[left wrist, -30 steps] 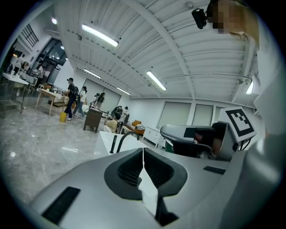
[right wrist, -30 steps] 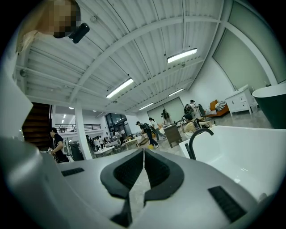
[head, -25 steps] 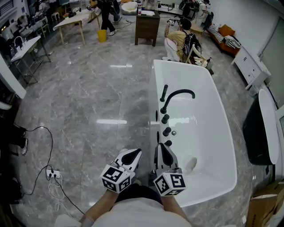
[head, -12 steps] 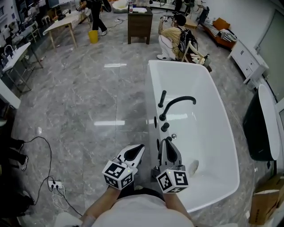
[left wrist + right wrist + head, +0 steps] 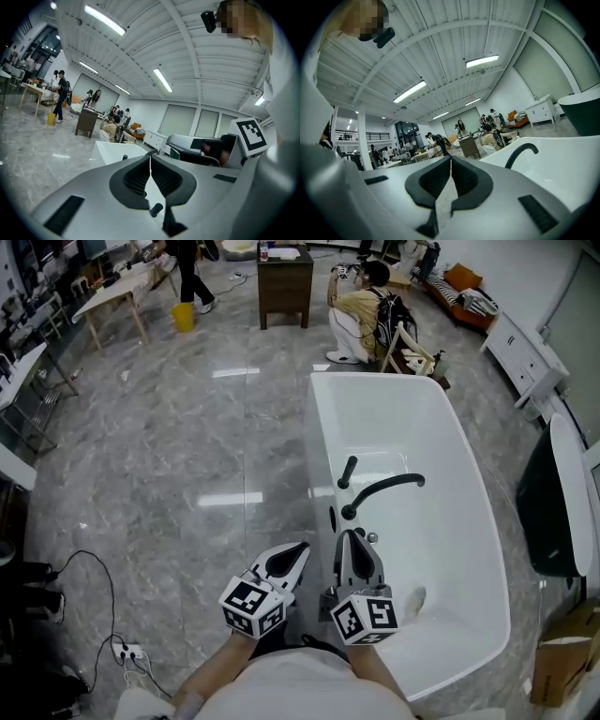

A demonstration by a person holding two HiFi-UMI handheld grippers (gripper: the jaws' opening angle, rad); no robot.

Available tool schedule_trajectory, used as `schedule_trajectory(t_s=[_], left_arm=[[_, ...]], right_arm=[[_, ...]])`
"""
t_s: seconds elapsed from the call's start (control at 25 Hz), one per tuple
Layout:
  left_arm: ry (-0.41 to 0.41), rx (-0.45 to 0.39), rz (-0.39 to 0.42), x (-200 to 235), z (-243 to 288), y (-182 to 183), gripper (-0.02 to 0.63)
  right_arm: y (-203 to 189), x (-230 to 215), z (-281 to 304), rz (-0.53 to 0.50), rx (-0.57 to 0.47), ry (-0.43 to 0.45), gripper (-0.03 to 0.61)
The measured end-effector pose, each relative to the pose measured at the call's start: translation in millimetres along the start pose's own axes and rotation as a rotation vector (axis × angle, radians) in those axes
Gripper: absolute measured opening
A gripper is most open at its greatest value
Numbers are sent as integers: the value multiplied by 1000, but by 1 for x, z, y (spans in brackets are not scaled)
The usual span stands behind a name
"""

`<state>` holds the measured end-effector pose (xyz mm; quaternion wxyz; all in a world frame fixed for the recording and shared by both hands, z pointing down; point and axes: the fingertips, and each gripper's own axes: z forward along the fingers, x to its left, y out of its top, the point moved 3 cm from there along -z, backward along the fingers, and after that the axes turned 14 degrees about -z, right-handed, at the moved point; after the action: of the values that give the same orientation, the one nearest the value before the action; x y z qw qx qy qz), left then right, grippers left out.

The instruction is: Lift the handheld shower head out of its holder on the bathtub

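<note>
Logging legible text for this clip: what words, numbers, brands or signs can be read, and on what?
No readable words, numbers or brand marks in any view.
Black-and-white marker cube on the left gripper: square code pattern, no letters.
Marker cube on the right gripper: the same, no letters.
White freestanding bathtub and curved black faucet: no print visible.
Things on the far tables: too small to read.

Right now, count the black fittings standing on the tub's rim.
2 in plain view: the handheld shower head, upright on the left rim of the bathtub, and the curved spout beside it, arching over the basin. More may hide behind the right gripper.
</note>
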<state>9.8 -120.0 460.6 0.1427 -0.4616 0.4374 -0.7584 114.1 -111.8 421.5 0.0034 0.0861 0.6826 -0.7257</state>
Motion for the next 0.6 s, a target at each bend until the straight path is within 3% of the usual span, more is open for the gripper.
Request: schedule_trajectory(t_s=[0.6], left_arm=[[-62,61,-4,65,55,53,14]], right_arm=[[-2,-8,93,-1,23,-73,18]])
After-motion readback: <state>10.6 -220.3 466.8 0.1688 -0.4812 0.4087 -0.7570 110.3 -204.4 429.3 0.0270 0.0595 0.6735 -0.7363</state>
